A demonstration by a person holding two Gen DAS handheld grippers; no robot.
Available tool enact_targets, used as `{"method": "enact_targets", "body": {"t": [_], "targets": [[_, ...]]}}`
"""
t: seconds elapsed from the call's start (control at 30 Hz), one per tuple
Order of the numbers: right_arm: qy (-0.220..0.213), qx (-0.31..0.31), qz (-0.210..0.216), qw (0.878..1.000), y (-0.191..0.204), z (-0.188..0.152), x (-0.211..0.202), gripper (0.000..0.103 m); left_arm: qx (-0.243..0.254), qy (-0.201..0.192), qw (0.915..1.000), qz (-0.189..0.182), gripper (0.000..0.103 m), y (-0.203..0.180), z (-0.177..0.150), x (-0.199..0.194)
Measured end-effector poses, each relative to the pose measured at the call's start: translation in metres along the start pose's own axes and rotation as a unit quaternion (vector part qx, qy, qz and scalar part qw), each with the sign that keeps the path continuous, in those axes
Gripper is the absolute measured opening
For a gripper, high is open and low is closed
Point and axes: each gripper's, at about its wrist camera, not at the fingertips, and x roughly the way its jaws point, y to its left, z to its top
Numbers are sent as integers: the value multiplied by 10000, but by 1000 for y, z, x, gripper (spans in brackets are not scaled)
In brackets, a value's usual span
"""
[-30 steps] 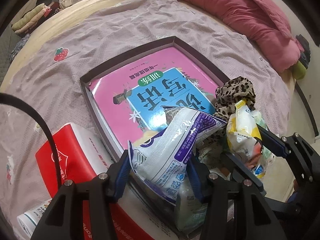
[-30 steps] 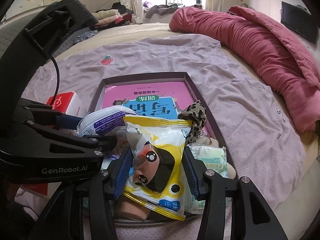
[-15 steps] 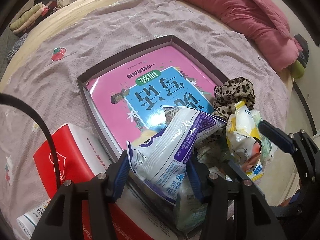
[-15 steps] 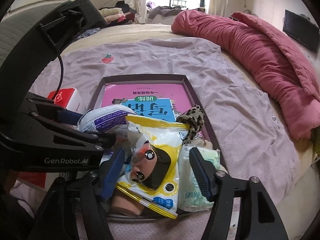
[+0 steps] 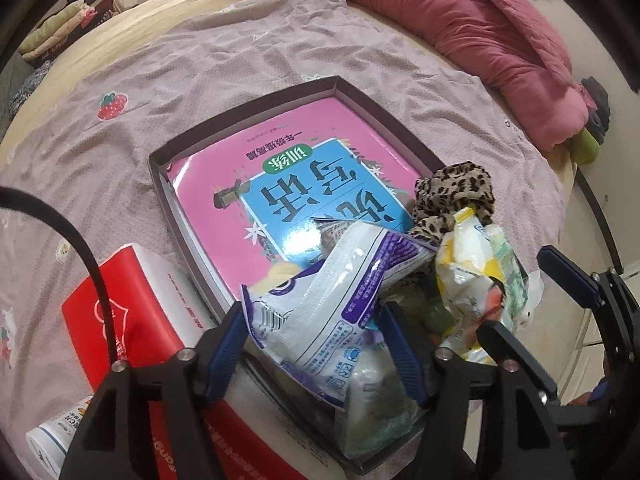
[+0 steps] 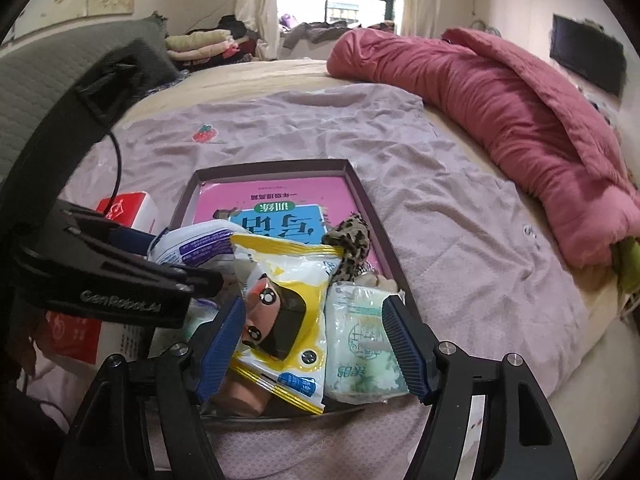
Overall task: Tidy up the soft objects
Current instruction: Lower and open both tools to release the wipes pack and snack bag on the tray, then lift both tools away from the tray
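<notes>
Left gripper [image 5: 316,344]: clamped on the white-and-purple packet [image 5: 320,300], lower centre of the left wrist view.
Right gripper [image 6: 312,344]: spread wide, pads clear of the yellow snack bag [image 6: 284,312], lower centre.
Location: both packets lie in the dark tray [image 6: 362,196], over a pink book [image 6: 280,196].
Handling: likely light, crinkly, slippery; pinch mid-body.
Writing: "GenRobot.AI" on the other gripper's body.

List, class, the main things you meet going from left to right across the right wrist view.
Red box → purple-and-white packet → yellow cartoon packet → pale green tissue pack → pink quilt.
</notes>
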Motion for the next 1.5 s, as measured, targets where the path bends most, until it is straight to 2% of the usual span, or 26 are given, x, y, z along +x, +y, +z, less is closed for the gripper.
{"method": "enact_targets", "body": {"t": [0.2, 0.3, 0.57, 0.87, 1.3, 1.5], "targets": [[-40, 76, -96, 9999, -2, 3, -7, 73, -78, -190, 9998, -62, 72, 2, 0, -16], [-73, 115, -164, 9998, -2, 6, -13, 73, -166, -211, 9996, -107, 82, 5, -2, -25], [-172, 366, -110, 9991, 0, 13, -28, 73, -281, -422, 9986, -140, 82, 10, -12, -51], [-284, 638, 20, 9976, 10, 19, -44, 75, -444, -625, 9971, 23, 82, 22, -24, -78], [-193, 1047, -310, 9938, 13, 16, -51, 75, -564, -649, 9962, 164, 82, 31, -44, -96], [-348, 1125, -359, 9924, 15, 20, -68, 75, -506, -738, 9956, 284, 82, 29, -53, -107]]}}
